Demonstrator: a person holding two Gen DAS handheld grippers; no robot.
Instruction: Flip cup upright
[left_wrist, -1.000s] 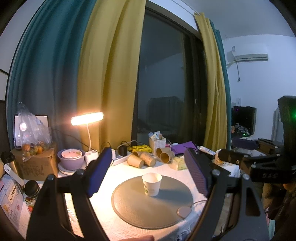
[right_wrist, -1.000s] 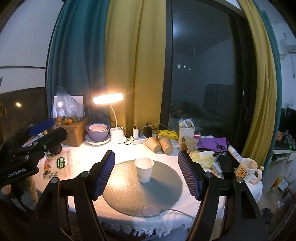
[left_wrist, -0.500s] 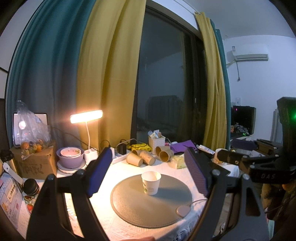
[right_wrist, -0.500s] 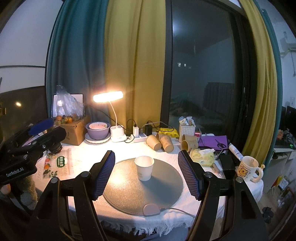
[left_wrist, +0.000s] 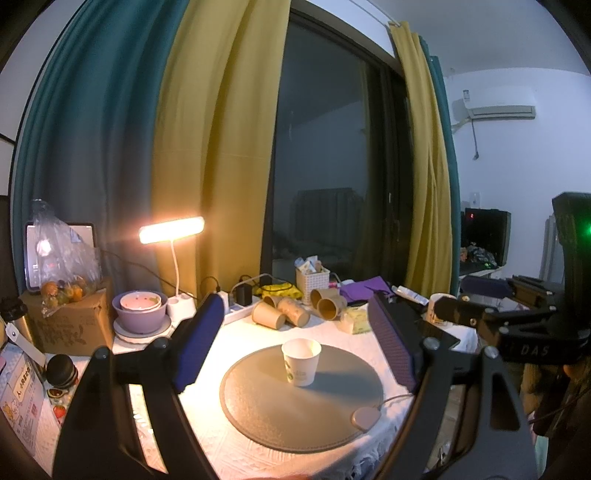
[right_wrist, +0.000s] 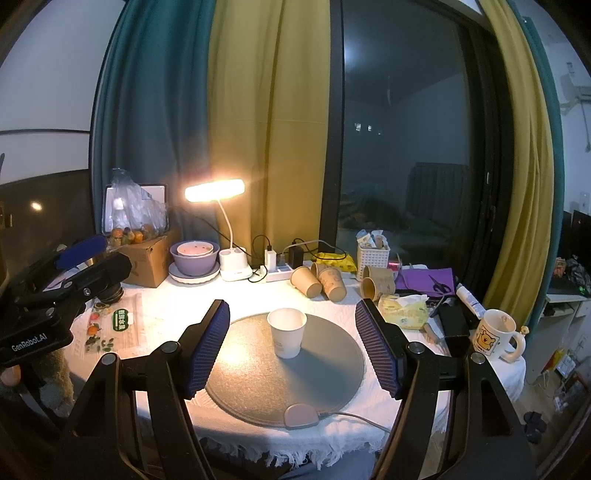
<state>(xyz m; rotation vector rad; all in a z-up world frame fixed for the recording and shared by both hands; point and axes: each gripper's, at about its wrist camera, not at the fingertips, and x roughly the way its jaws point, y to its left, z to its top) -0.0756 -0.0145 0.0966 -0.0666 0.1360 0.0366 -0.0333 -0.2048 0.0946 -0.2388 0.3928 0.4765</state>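
A white paper cup (left_wrist: 301, 361) stands upright, mouth up, on a round grey mat (left_wrist: 258, 406) on the white-clothed table. It also shows in the right wrist view (right_wrist: 286, 332) on the mat (right_wrist: 258, 376). My left gripper (left_wrist: 295, 339) is open and empty, held back from the cup and above the table's near edge. My right gripper (right_wrist: 291, 345) is open and empty, also back from the cup. Each gripper shows at the edge of the other's view.
Several brown paper cups (right_wrist: 317, 282) lie on their sides behind the mat. A lit desk lamp (right_wrist: 215, 190), purple bowl (right_wrist: 194, 258), cardboard box (right_wrist: 147, 264), white basket (right_wrist: 373, 254), bear mug (right_wrist: 493, 334) and tissue pack (right_wrist: 402, 312) crowd the table's back and right.
Both grippers have drawn slightly back and up from the table; the cup stays upright on the mat.
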